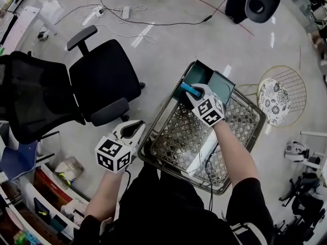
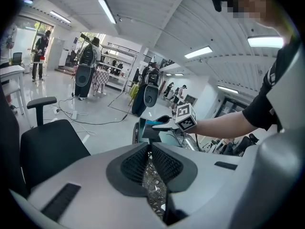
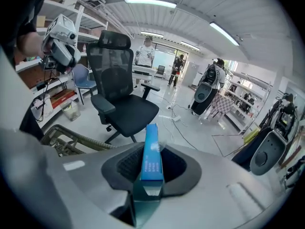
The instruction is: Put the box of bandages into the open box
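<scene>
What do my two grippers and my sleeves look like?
Both the left gripper and right gripper have smooth white-grey shells with dark ribbed pads on the fingers. Each carries a white cube with black square markers. A thin dark cable runs by the right forearm. The sleeves are black and short.

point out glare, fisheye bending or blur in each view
head view: pale glare on the glossy floor; left gripper view: ceiling lights bow with fisheye, mosaic patch top right; right gripper view: box of bandages sharp, corners vignetted dark
</scene>
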The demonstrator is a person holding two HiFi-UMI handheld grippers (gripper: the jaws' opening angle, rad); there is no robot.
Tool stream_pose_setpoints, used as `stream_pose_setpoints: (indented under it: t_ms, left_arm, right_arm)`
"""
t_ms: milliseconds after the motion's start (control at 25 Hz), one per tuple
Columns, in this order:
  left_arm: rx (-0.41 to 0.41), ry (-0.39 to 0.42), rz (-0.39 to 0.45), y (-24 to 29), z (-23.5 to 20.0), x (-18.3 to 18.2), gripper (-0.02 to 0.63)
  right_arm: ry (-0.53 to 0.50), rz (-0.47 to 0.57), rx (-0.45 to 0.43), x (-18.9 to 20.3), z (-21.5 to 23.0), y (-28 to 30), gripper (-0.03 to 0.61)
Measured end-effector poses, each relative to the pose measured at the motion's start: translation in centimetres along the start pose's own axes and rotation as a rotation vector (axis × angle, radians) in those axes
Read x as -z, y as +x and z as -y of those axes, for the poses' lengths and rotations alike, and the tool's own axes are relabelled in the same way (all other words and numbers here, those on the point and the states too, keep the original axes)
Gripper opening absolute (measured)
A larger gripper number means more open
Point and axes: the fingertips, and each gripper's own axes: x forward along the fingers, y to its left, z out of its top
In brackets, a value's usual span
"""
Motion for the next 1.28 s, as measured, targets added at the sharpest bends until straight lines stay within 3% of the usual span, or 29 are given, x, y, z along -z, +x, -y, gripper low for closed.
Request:
stream_pose_setpoints:
  t_ms: [160, 560, 920, 1280]
  left_arm:
    - [-0.019, -0.002, -0.011, -0.4, -0.4, 0.4, 0.031]
    - [0.002, -0.023, -0.023, 0.2, -0.1, 1.0, 0.031]
    - [0.015, -0.031, -0.041, 0.5, 0.5, 1.8, 0.031]
    - [0.018, -0.054, -0.039, 0.6, 0.6, 2.5, 0.031]
  right_arm:
    - [-0.036, -0.053, 0.012, 0.7, 1.0, 1.5, 0.103]
    - [0.037, -0.108, -0.102, 4.1, -4.3, -0.2, 0.144]
    - [0.119, -0.098, -0.182, 4.5, -6.6, -1.4, 0.161]
    - [0.122, -0.132, -0.128, 4.7, -5.1, -0.2, 0.133]
